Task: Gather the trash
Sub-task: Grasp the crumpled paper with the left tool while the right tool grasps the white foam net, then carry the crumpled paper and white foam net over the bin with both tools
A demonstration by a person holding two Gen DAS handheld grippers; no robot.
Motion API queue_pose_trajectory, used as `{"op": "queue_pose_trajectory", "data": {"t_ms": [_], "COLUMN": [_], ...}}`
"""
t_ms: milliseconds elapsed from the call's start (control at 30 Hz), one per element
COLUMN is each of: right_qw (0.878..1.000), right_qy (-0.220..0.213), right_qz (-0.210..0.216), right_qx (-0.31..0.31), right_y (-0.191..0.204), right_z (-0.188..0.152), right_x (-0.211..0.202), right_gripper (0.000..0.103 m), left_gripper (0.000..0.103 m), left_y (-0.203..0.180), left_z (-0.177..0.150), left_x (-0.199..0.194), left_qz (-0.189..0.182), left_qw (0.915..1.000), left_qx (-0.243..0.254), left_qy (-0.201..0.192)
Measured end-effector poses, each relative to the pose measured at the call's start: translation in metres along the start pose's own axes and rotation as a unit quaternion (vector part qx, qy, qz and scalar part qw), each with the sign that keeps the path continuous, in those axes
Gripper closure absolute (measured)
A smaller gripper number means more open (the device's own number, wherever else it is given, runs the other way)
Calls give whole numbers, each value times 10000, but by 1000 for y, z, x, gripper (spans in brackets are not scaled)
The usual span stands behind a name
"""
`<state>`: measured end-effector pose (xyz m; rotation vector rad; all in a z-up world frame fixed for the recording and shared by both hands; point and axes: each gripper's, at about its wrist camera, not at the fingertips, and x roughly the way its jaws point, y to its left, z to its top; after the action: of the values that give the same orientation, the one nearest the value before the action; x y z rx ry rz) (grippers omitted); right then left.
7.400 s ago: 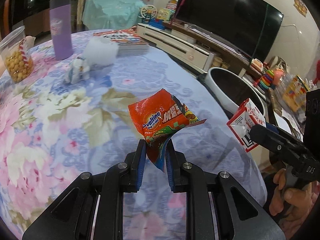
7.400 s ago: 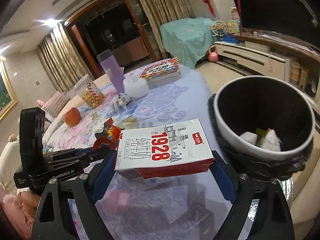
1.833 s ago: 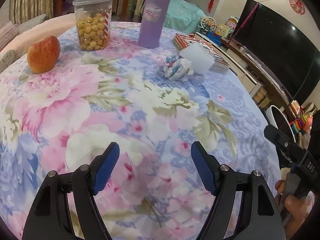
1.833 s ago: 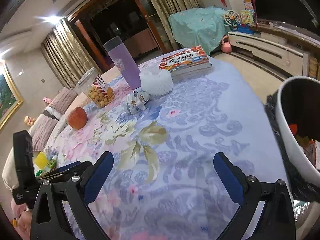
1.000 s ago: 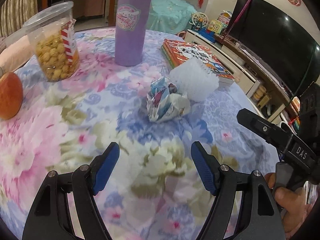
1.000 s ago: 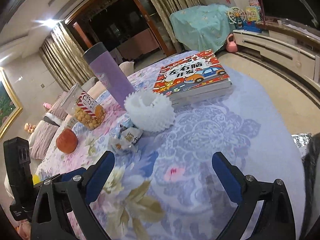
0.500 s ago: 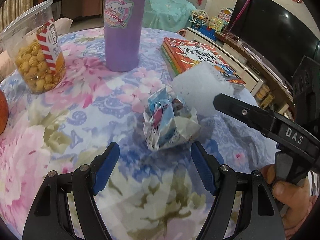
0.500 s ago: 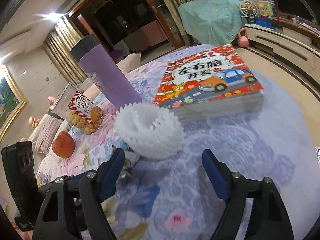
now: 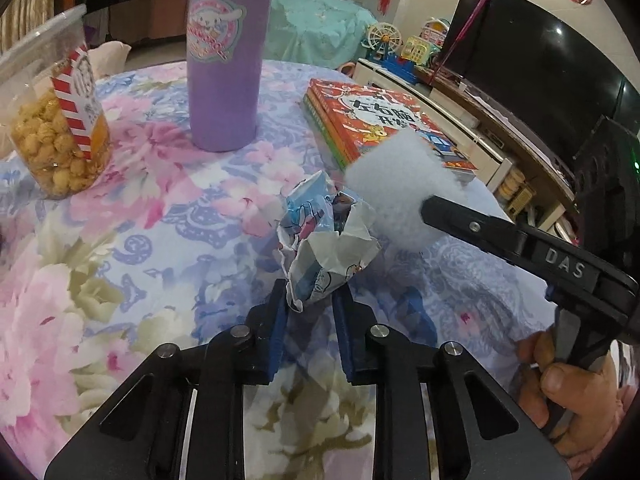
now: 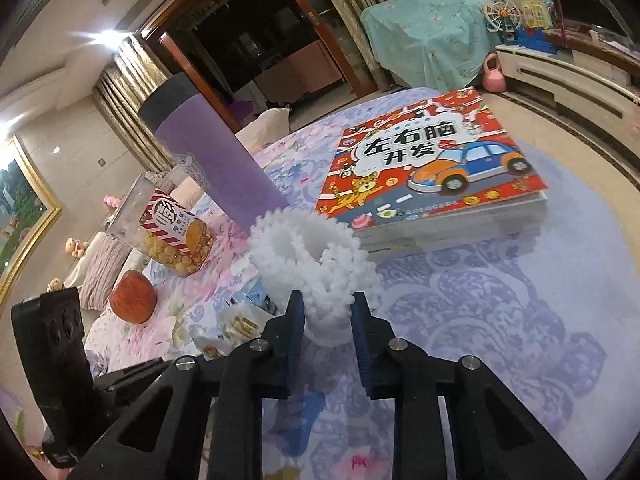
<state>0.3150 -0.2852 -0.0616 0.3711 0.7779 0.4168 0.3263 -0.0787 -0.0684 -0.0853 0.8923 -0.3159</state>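
A crumpled blue-and-white snack wrapper [image 9: 320, 244] lies on the flowered tablecloth [image 9: 132, 216]. My left gripper [image 9: 310, 300] is closing, and its blue pads press the wrapper's near end. Right beside it stands a white foam fruit net [image 10: 308, 264], also seen as a white blur, the foam net [image 9: 396, 188], in the left wrist view. My right gripper [image 10: 328, 310] is closing too, and its pads squeeze the net's near side. A hand holds the right gripper's handle [image 9: 560, 384]. The wrapper [image 10: 240, 320] shows to the left of the net in the right wrist view.
A tall purple tumbler [image 9: 226, 52] stands behind the wrapper. A clear jar of popcorn [image 9: 56, 120] is at the left and an apple [image 10: 132, 298] beyond it. A stack of red picture books [image 10: 432, 176] lies just past the net. A television [image 9: 532, 76] stands off the table.
Both grippers moved in over the table and their jaws closed, the left onto the crumpled wrapper, the right onto the foam net. Half a second ago both stood wide around them.
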Motion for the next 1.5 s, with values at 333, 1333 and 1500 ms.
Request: {"op": "queue_pose_trajectory", "data": {"t_ms": [333,1333,1500], "right_qw": [9994,9954,9948], "right_qy": [-199,-709,-755], "right_qz": [-275,-463,-496], "right_qx": [99,439,470], "right_y": [-2,12,10], "right_z": [-32,-135,-145], "right_x": [-54,-177,-188], "right_gripper": [80,80,80], "left_gripper": [82,82,82], "left_y": [-16,-91,-105], "left_z": [-34,-116,-123], "left_x": [-35,-108,-114], "left_qz": [3,-370,-420], "left_qw": [10000,9980,9972], "left_qx": [46,509,623], "left_qy": [84,59,61]}}
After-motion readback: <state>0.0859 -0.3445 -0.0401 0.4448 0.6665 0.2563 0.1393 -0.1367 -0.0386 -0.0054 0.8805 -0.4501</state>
